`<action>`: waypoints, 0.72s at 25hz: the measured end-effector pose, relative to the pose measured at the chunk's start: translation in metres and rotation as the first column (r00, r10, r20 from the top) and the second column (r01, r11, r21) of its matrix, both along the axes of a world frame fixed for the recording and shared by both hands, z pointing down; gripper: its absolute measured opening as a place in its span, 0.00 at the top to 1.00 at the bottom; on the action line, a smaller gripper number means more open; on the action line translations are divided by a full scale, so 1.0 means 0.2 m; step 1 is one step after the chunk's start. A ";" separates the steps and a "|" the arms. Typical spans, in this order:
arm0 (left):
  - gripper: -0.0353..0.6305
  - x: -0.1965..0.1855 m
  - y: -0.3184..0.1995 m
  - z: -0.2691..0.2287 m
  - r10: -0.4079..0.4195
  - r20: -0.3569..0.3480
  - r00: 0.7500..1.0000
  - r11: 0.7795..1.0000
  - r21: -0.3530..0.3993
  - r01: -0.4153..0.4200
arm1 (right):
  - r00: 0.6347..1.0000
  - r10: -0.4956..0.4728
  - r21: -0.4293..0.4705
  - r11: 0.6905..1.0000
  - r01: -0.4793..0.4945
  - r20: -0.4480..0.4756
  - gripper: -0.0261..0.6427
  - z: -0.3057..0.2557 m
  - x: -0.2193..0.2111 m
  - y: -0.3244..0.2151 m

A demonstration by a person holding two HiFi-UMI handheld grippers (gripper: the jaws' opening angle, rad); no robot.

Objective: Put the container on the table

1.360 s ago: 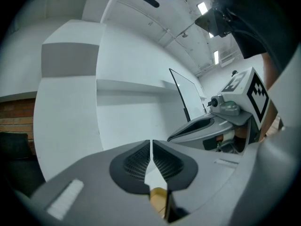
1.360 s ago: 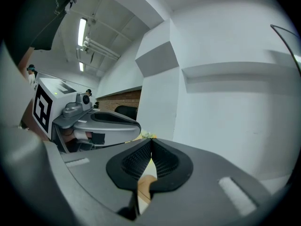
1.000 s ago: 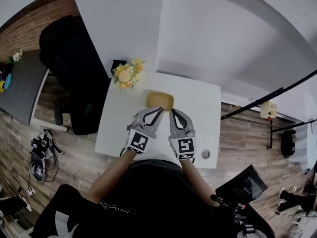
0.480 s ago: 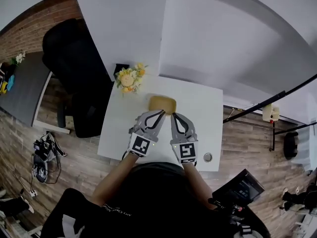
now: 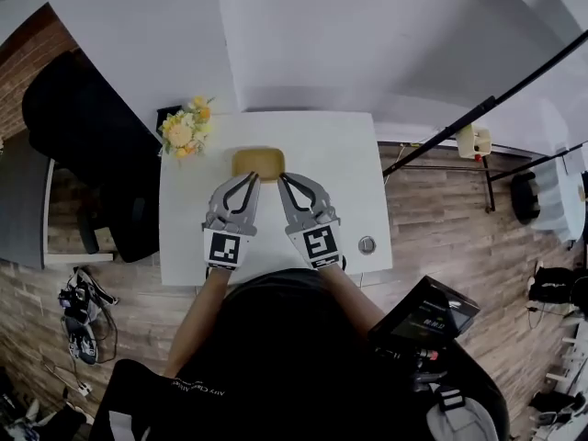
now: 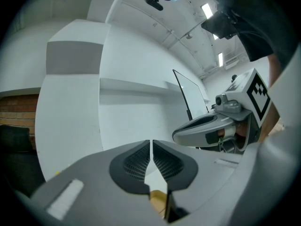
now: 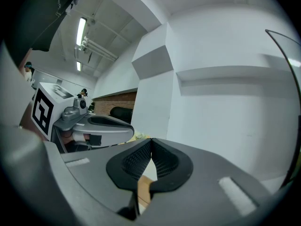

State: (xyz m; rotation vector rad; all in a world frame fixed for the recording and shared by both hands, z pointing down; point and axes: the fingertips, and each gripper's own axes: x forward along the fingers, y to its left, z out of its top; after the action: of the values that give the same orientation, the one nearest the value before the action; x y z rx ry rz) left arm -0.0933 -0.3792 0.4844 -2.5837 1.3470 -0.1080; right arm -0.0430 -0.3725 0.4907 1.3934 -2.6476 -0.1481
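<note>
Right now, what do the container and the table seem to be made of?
The container looks like light wood or bamboo, matte: even tan colour, no shine; plastic is possible. The table looks like smooth white laminate or painted board: flat, uniform, no grain.

On white table (image 5: 349, 173): tan container (image 5: 258, 161), flowers (image 5: 184, 134) near its left, left gripper (image 5: 250, 178) and right gripper (image 5: 284, 178) tips at its near edge.

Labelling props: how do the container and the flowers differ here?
The container is a plain tan rounded rectangle; the flowers are a yellow and white bunch. The container is midway across the table; the flowers stand at its far left corner. Both are in its far half.
</note>
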 end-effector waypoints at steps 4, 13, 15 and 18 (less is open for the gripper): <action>0.92 0.02 0.02 -0.02 0.004 -0.015 1.000 1.000 0.009 -0.004 | 1.000 -0.004 -0.006 1.000 0.004 -0.011 0.94 0.01 0.01 0.02; 0.92 0.07 0.07 -0.01 0.030 0.013 0.999 0.998 -0.058 -0.030 | 1.000 -0.010 0.003 1.000 0.010 -0.022 0.94 0.01 0.02 0.04; 0.92 0.08 0.08 -0.01 0.035 0.013 0.999 0.998 -0.056 -0.035 | 1.000 -0.011 0.006 1.000 0.011 -0.022 0.94 0.01 0.02 0.04; 0.92 0.09 0.08 0.00 0.038 0.019 0.999 0.998 -0.059 -0.036 | 0.999 -0.028 0.011 1.000 0.028 -0.021 0.94 0.00 -0.01 0.05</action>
State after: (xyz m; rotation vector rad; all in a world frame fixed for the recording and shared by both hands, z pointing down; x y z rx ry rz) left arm -0.0748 -0.3625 0.4849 -2.6470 1.3073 -0.1694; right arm -0.0444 -0.3634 0.4901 1.3507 -2.6539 -0.1799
